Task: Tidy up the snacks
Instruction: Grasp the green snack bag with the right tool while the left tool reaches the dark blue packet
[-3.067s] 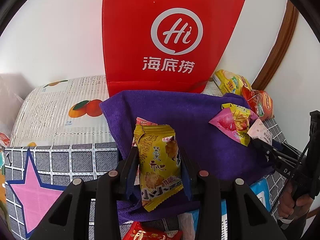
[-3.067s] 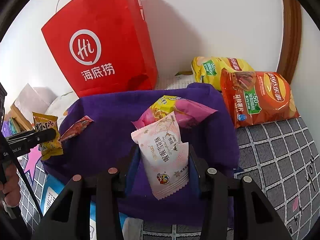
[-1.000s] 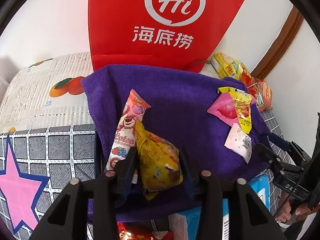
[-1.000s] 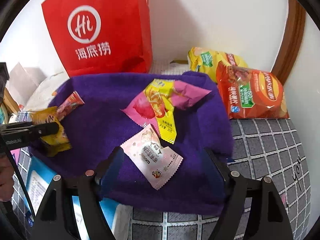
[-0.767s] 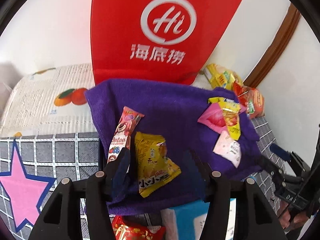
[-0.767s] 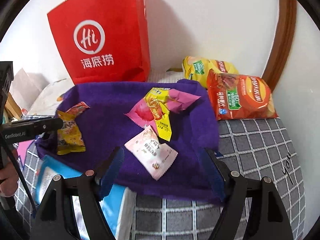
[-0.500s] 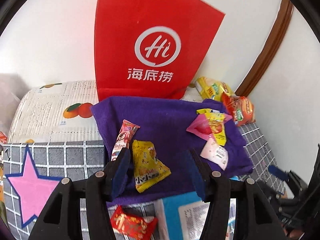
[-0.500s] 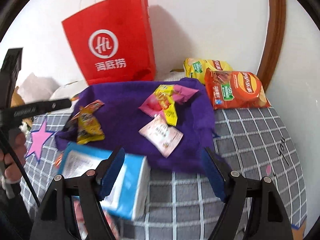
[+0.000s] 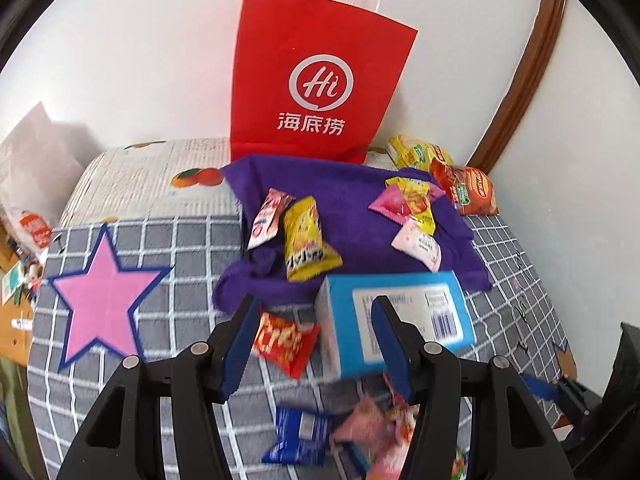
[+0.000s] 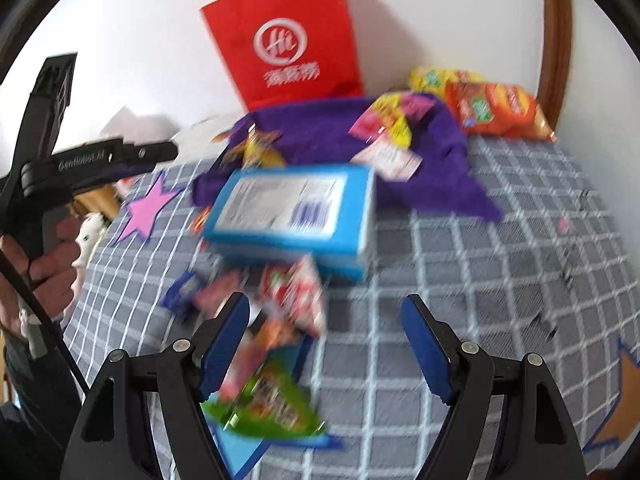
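Observation:
A purple towel [image 9: 352, 192] lies on the checked bed cover with several snack packets on it. A yellow packet [image 9: 306, 236] rests beside a pink-and-white bar [image 9: 268, 218] at the towel's left. Pink and yellow packets [image 9: 408, 204] and a pale pink packet [image 9: 420, 246] lie at its right. My left gripper [image 9: 314, 340] hangs open and empty, back from the towel, over a red packet [image 9: 286, 340] and a blue box [image 9: 396, 316]. My right gripper [image 10: 324, 344] is open and empty above a blurred heap of packets [image 10: 288, 292].
A red paper bag [image 9: 316, 80] stands against the wall behind the towel. Orange [image 10: 496, 110] and yellow [image 9: 418, 152] chip bags lie at the back right. A green packet [image 10: 272, 400] lies near my right fingers. A hand [image 10: 48, 264] holds the left gripper's handle.
The left gripper let go of the yellow packet, which now lies on the towel. Both grippers drew back and up, bringing the blue box and loose packets into view.

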A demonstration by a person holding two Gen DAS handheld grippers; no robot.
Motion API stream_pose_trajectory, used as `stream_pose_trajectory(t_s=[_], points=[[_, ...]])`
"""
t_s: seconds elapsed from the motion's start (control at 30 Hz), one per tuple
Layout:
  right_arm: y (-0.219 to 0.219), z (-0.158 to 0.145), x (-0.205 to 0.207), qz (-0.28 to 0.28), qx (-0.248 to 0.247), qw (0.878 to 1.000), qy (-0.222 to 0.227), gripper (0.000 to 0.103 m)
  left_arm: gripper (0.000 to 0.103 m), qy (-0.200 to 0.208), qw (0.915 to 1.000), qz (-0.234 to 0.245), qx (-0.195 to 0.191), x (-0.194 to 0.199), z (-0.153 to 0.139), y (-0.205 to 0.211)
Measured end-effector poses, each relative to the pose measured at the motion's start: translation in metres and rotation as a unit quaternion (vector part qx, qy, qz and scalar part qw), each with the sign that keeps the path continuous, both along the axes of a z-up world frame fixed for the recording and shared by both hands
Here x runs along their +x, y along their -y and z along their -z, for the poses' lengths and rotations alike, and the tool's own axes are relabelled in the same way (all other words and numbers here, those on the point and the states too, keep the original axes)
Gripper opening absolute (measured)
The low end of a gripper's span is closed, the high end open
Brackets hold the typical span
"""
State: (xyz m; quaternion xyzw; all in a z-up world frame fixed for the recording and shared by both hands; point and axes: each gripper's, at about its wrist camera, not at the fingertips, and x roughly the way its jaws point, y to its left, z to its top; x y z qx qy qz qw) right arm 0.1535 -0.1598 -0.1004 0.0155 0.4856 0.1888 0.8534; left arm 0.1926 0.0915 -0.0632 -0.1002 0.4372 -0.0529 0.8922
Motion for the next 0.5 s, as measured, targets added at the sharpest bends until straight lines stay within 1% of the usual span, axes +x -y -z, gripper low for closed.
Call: stream_pose_trajectory(t_s=[0.1,0.2,0.4,0.5], points=[[-0.009,0.006,-0.024,-0.032,0.006,0.999,-0.015,0.08,0.055,0.001,0.9999,-0.004,-0.016,-0.015,-0.001,-0.003],[-0.021,0.013,-0.041,-0.058,-0.001,0.998,-0.02,0.08,0.055,0.002,0.9998,-0.006,-0.018,-0.026,0.001,-0.003],[-0.039,0.03,-0.062,-0.081,-0.018,0.996,-0.017,0.081,0.055,0.0,0.9998,-0.002,-0.018,-0.045,0.008,-0.004],[-0.045,0.043,-0.063,-0.08,-0.044,0.996,-0.018,0.081,0.055,-0.003,0.9998,-0.002,-0.018,-0.054,0.014,-0.008]])
